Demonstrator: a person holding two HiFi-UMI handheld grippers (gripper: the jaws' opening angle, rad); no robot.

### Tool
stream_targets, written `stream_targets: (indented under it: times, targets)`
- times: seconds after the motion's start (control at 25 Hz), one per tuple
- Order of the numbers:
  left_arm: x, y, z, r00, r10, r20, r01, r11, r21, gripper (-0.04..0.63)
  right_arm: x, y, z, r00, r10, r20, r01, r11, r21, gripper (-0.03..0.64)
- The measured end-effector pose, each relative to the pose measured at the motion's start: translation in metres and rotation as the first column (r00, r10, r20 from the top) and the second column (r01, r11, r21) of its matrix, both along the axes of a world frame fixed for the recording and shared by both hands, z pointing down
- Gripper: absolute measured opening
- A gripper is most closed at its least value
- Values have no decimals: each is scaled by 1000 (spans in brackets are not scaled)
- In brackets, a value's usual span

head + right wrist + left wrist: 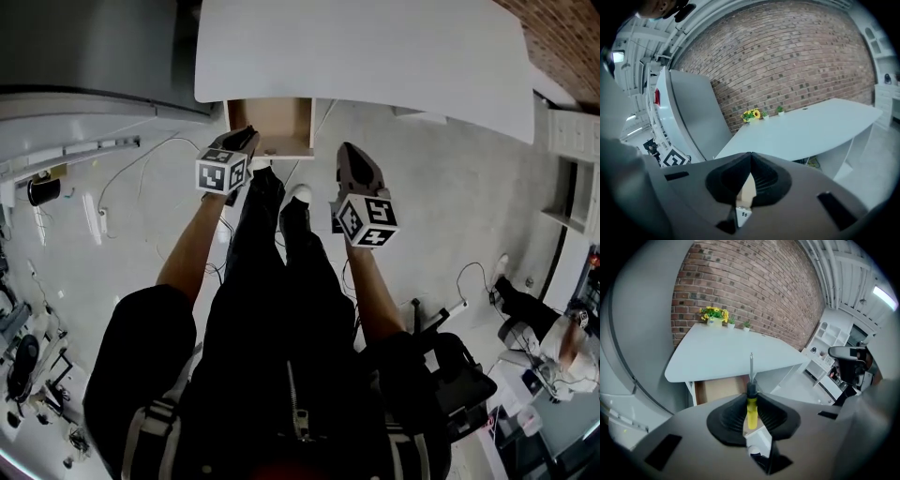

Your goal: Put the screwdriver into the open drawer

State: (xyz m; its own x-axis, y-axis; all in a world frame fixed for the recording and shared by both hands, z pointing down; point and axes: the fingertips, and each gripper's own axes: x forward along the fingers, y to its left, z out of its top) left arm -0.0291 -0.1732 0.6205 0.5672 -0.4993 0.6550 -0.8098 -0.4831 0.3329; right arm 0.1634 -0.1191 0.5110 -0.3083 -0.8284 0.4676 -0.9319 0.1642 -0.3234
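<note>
Screwdriver point(751, 412) clamped in L tongs point(751, 398), tip fwd, near open drawer point(272, 127); R tongs point(749, 164) together, held alongside

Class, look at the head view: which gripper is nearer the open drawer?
Left. The left gripper, holding the screwdriver, is by the front edge of the drawer; the right gripper is farther out, beyond its right side.

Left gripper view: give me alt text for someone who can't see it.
The left gripper has its jaws shut on a yellow-handled screwdriver, whose metal shaft points ahead toward an open drawer under a white table. A brick wall stands behind the table.
</note>
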Motion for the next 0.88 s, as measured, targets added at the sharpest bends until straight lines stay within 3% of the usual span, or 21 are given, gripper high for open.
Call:
stream_targets:
  times: [0.2,0.56,0.88]
  targets:
    - [-3,-7,68,1000,-17,13,18,996,-90,84,2,13,28,999,50,19,-49,997,-52,6]
    - [1,-16,168,999,-29,28,34,983,-182,84,-5,43,59,992,114,55,-107,987,-116,6]
    - [8,-39,253,994,-25,105,53,959,-278,84,-1,63,96,991,130,37,-121,975,-188,6]
